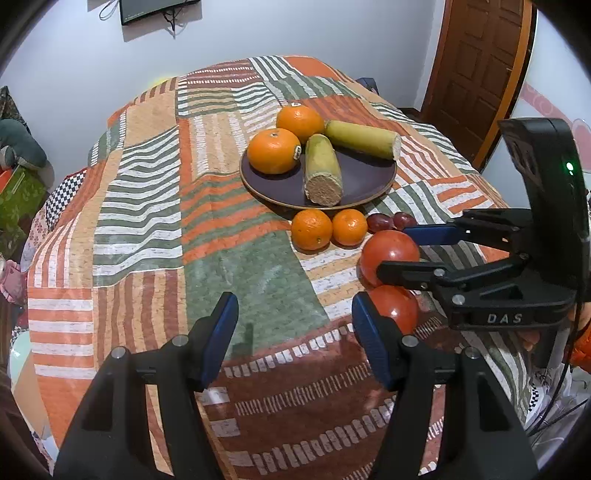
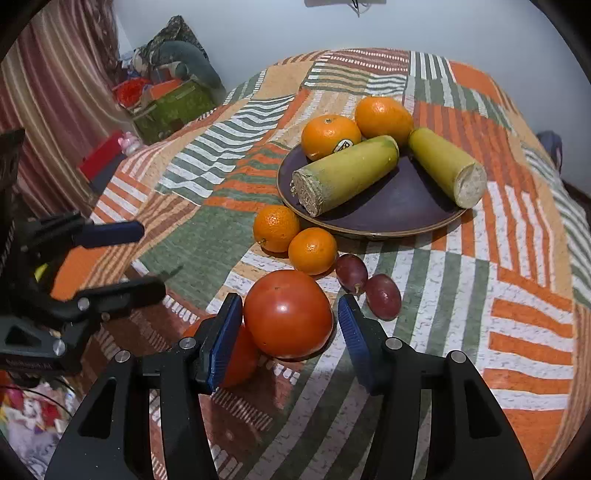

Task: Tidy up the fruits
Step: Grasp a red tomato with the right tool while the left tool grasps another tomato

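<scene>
A dark plate (image 1: 365, 181) (image 2: 406, 206) holds two oranges (image 1: 274, 150) (image 2: 330, 136) and two yellow-green cut stalks (image 1: 322, 170) (image 2: 347, 173). In front of it on the patchwork cloth lie two small oranges (image 1: 312, 229) (image 2: 313, 251), two red grapes (image 1: 391, 220) (image 2: 384, 296) and two tomatoes (image 1: 389, 253) (image 2: 288, 314). My right gripper (image 2: 290, 319) (image 1: 402, 253) is open, its pads either side of the upper tomato, a small gap on each side. The second tomato (image 1: 397, 306) (image 2: 240, 354) lies behind its left finger. My left gripper (image 1: 293, 336) (image 2: 147, 258) is open and empty above the cloth, left of the tomatoes.
The table edge falls away on all sides under the cloth. A wooden door (image 1: 476, 70) stands at the back right. Boxes and clutter (image 2: 166, 99) sit on the floor to the left. A monitor (image 1: 151, 9) hangs on the wall.
</scene>
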A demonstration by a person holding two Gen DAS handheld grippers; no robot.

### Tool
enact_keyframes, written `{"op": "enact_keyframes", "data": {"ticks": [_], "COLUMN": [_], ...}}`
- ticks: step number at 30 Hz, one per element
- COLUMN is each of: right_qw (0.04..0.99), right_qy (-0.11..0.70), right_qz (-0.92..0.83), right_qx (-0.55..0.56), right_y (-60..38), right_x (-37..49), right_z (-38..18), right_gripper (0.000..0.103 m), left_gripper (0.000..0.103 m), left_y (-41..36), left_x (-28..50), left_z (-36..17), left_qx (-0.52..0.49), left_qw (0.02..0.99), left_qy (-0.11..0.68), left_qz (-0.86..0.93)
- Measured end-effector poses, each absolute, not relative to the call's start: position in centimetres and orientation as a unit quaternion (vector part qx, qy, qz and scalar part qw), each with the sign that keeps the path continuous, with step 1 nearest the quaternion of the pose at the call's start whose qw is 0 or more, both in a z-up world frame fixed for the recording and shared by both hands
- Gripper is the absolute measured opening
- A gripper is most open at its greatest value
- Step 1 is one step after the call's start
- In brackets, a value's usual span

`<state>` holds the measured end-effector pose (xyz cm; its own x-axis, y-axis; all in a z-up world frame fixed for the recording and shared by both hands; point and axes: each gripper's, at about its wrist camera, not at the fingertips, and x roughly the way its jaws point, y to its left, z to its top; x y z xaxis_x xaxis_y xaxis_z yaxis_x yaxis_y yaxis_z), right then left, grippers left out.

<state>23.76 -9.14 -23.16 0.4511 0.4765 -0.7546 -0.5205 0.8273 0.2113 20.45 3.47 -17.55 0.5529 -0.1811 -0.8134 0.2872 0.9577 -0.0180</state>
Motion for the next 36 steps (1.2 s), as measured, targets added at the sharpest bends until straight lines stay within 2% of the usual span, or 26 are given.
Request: {"op": "enact_keyframes", "data": {"ticks": [1,4,16,27,32,33,36], "right_qw": [0.849,0.850,0.874,0.871,0.869,0.870,0.869], "right_qy": [0.437,0.434,0.406,0.421,0.422,0.421,0.421], "right_qz": [0.296,0.298,0.266,0.254,0.257,0.257,0.258], "right_qx": [-0.021,-0.026,-0.026,-0.020,-0.005,-0.004,-0.001], "right_y": [-9.2,-9.3,-13.8,-16.6,-17.1,-17.1,-17.0], "right_x": [23.8,23.4,21.4,20.6,20.9,20.9,21.0], "right_z": [-23.2,-22.9,-20.7,-21.6,-21.8,-21.8,-21.8], "right_gripper": [0.047,0.046,0.046,0.046,0.046,0.046,0.046], "left_gripper": [0.064,0.064,0.064,0.061,0.055,0.047,0.047], "left_y": [3.4,2.9,-0.8,-3.5,-3.8,-3.7,-3.4], "left_x": [20.4,20.4,20.9,21.4,21.7,21.8,22.0], "left_z": [-17.6,-17.7,-18.0,-20.2,-21.4,-21.6,-21.7], "left_qx": [0.059,0.059,0.035,0.068,0.090,0.089,0.074], "left_qw": [0.879,0.876,0.853,0.840,0.833,0.831,0.829], "left_qy": [0.454,0.459,0.483,0.501,0.514,0.517,0.522], "left_qz": [-0.133,-0.136,-0.196,-0.196,-0.186,-0.184,-0.189]}}
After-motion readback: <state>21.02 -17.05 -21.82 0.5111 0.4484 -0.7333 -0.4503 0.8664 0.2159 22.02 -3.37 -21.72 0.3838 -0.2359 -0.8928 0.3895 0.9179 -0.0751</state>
